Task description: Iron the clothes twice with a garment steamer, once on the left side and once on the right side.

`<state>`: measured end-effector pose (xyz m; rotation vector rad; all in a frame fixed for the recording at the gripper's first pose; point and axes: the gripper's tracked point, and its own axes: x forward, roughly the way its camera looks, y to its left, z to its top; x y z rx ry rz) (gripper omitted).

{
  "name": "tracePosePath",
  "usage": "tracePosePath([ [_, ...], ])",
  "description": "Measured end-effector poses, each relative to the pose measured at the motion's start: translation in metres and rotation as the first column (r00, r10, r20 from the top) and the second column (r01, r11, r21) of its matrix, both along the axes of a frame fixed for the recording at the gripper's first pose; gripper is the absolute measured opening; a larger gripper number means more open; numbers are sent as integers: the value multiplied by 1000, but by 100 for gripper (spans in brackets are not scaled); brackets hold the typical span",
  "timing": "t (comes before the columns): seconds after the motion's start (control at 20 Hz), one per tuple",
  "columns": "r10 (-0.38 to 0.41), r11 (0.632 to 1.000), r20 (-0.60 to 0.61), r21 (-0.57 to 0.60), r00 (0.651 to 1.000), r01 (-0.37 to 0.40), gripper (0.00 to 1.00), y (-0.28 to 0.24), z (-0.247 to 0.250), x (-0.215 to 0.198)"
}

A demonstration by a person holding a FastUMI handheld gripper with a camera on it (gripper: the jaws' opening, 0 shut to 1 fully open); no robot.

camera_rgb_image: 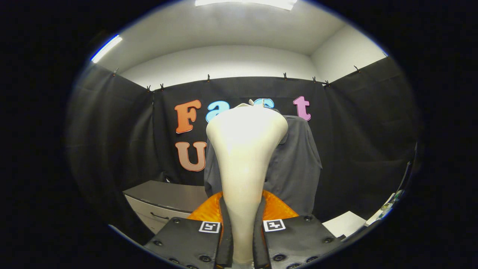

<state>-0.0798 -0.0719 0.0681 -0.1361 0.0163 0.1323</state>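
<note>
**Q:** What are you holding, and where is it?

**Me:** One cream-coloured garment steamer [244,164]. Its narrow handle sits between the two fingers of my gripper [242,239], and both fingers press against its sides, so my gripper is clamped on it. It rises straight up ahead of the fingers.

**Q:** Which way does it point?

**Me:** Its long axis runs away from me along the fingers, narrow at the fingers and widening to a broad rounded head at the far end. The head sits in front of the upper part of the clothing. I cannot tell whether it touches the cloth.

**Q:** How many garments are there?

**Me:** One, a dark grey shirt [295,164], hanging upright just beyond the steamer. The steamer covers its middle and much of its left half, so I mostly see its right shoulder and side. A pale bit of hanger [252,102] pokes out above the steamer head; the rest is hidden.

**Q:** Anything else nearby?

**Me:** An orange quilted surface [278,207] shows on both sides of the handle, just ahead of my fingers; what it belongs to is hard to make out. One grey cabinet [164,198] with a drawer handle stands beyond the fingers to my left. A white flat sheet [345,223] lies low on my right, partly cut off.
</note>
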Motion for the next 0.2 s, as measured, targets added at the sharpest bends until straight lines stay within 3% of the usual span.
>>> tracePosePath([
  [0.2, 4, 1000, -8, -2, 1000, -4, 28, 5, 0, 0],
])
